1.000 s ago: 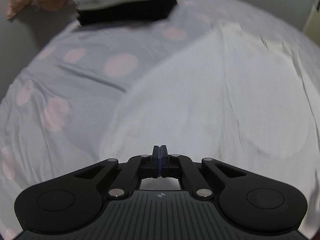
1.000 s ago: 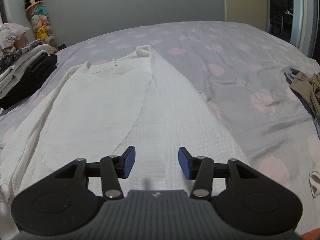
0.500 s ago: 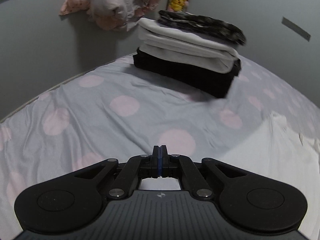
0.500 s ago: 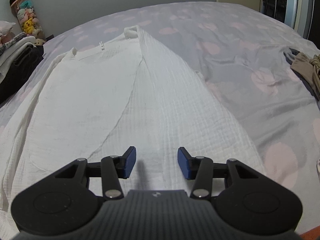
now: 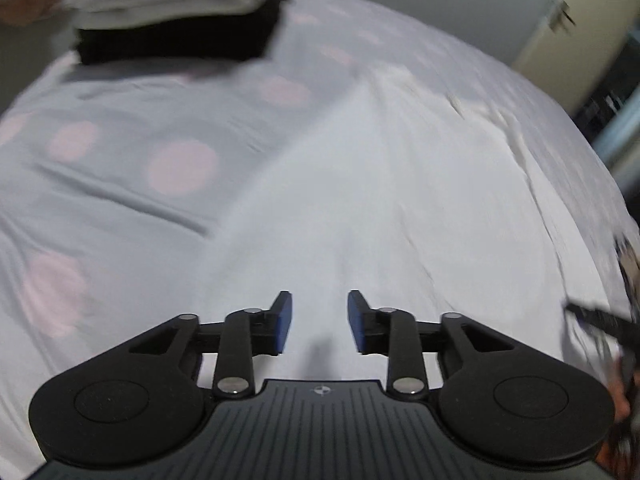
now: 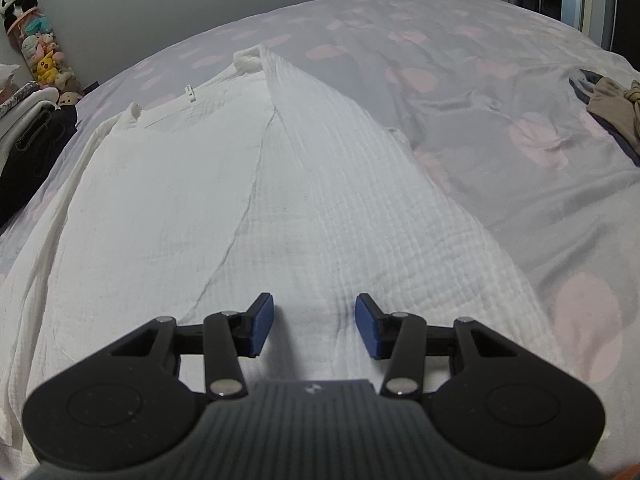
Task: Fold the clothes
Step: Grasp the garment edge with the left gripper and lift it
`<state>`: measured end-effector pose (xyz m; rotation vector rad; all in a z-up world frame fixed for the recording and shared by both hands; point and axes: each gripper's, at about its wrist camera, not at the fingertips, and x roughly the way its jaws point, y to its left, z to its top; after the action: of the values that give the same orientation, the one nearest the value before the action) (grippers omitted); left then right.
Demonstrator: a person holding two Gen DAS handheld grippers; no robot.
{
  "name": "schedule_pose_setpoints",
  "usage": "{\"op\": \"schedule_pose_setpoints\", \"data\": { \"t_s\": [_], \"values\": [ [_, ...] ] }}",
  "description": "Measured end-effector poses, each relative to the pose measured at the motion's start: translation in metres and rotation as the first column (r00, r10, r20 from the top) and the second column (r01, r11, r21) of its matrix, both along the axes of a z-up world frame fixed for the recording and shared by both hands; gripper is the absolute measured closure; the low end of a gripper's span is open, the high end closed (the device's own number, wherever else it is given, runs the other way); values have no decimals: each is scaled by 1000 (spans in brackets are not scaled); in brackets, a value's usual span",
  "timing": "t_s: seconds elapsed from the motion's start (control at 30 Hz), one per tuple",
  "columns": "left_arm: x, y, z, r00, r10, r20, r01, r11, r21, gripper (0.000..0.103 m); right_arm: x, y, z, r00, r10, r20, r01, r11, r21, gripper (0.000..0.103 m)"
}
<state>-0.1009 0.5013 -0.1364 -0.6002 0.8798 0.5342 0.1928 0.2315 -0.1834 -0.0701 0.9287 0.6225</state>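
Bed [image 6: 500, 92] w/ dotted sheet: white top [image 6: 280, 200] soft, limp; I'd pinch its near hem. Left gripper [image 5: 319, 320] just opened, empty; right gripper [image 6: 315, 324] open, empty.

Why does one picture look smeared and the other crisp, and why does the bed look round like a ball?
Left wrist view: motion blur smears the stack of folded clothes and the white garment. Right wrist view: sharp, the garment's crinkled weave shows clearly. Both: a fisheye lens bulges the bed; dim, soft light, with faint shadows under the fingers.
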Motion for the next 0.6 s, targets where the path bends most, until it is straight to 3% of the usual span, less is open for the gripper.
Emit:
{"op": "schedule_pose_setpoints", "data": {
  "t_s": [0.03, 0.07, 0.17, 0.3, 0.33, 0.47, 0.6],
  "values": [
    [3, -5, -2, 1000, -24, -5, 24, 1000, -18, 49, 0, 0, -1, 1000, 1, -1, -1, 1000, 2, 53],
    [6, -10, -4, 999, -41, -12, 41, 999, -29, 47, 1, -1, 0, 1000, -1, -4, 1, 1000, 7, 53],
    [9, -20, -14, 995, -70, -66, 67, 996, -55, 47, 2, -2, 0, 1000, -5, -11, 5, 1000, 20, 53],
    [15, -24, -35, 977, -80, -199, 64, 994, -89, 47, 2, -4, 1, 1000, -10, -15, 10, 999, 33, 53],
    [15, -22, -40, 973, -71, -221, 50, 994, -97, 49, 2, -4, 2, 1000, -10, -15, 11, 999, 36, 53],
    [6, -16, -39, 974, 10, -228, -28, 997, -75, 82, 3, -7, 4, 1000, -14, -14, 14, 999, 47, 54],
    [-19, -3, -23, 983, 147, -110, -151, 988, -30, 87, 2, -13, 7, 1000, -19, -14, 20, 998, 64, 54]
  ]
}}
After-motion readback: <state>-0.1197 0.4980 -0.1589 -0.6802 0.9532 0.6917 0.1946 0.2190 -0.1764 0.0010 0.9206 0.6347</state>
